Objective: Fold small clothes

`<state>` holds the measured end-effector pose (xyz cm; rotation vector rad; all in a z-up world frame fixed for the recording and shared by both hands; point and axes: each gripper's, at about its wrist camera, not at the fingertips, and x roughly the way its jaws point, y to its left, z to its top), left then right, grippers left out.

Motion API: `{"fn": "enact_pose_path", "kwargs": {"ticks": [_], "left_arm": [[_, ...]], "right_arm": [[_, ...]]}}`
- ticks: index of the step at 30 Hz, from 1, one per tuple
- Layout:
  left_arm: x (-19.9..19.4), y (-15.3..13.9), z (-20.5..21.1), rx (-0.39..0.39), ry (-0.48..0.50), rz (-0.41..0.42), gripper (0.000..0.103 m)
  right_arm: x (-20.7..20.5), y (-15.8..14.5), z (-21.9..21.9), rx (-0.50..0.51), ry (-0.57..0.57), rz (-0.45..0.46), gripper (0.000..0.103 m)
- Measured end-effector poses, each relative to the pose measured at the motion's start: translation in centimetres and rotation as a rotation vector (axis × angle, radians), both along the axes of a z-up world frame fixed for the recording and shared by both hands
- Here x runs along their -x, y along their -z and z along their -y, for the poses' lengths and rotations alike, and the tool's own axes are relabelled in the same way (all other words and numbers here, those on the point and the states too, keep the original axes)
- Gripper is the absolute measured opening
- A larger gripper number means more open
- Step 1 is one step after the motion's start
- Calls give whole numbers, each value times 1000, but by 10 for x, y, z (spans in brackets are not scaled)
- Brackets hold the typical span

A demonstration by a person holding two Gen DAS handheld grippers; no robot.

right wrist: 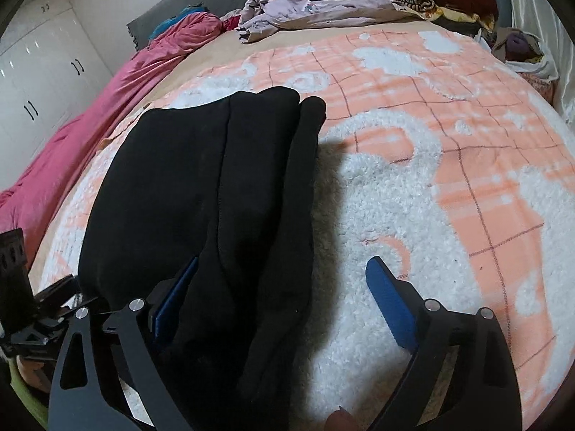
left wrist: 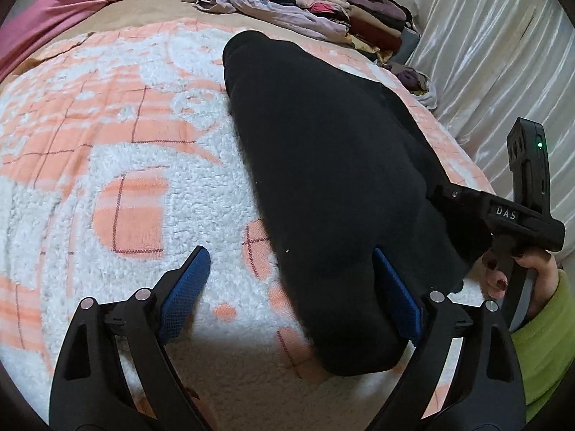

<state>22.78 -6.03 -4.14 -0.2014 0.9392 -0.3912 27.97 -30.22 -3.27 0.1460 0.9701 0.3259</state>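
A black garment (left wrist: 323, 165) lies folded lengthwise into a long strip on the orange and white fleece blanket (left wrist: 107, 151). My left gripper (left wrist: 291, 273) is open at the garment's near end, its right finger against the cloth's edge. The right gripper's body (left wrist: 517, 222) shows at the garment's right side in the left wrist view. In the right wrist view the garment (right wrist: 201, 194) runs away from me. My right gripper (right wrist: 284, 280) is open, with the near end of the cloth lying over its left finger. The other hand-held gripper (right wrist: 32, 309) shows at the far left.
A pile of lilac and mixed clothes (left wrist: 273, 3) and a stack of folded clothes (left wrist: 359, 14) lie at the bed's far end. A pink quilt (right wrist: 90, 115) runs along the left side. A white satin curtain (left wrist: 496, 57) is on the right, white cupboards (right wrist: 43, 79) on the left.
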Motion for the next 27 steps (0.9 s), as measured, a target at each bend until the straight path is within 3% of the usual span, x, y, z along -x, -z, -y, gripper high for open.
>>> {"fn": "enact_pose_path", "kwargs": {"ticks": [4,9,13,15,21,23,26,27], "left_arm": [[0,-11,-9,49,-7,-13,84],[-4,-41,-19,108,-31,40,84],[-24,-51,-15,66,-63,33,84],[-37,-52,-11,53,-61,8,82],[-71,-44,-5,132,-76,-51,82],[-80,-35,-2,122,-88,-84,82],[-89,-13,-3,156,-95,-141,82],[-89,-10,-4,172,-92,-147,73]], "right_arm": [[4,-14,-2,11,1,17,90],[5,-48,2,-34,-13,98,91],[-18,-58,0,-22,-4,103,92],[-33,-55,-2,-36,-9,75,92],[-76,-24,-5,-139,-44,-61,92],[-86,-10,-6,-181,-54,-110,84],[-90,-2,-9,-202,-77,-126,57],[-90,-1,-8,-209,-77,-122,45]]}}
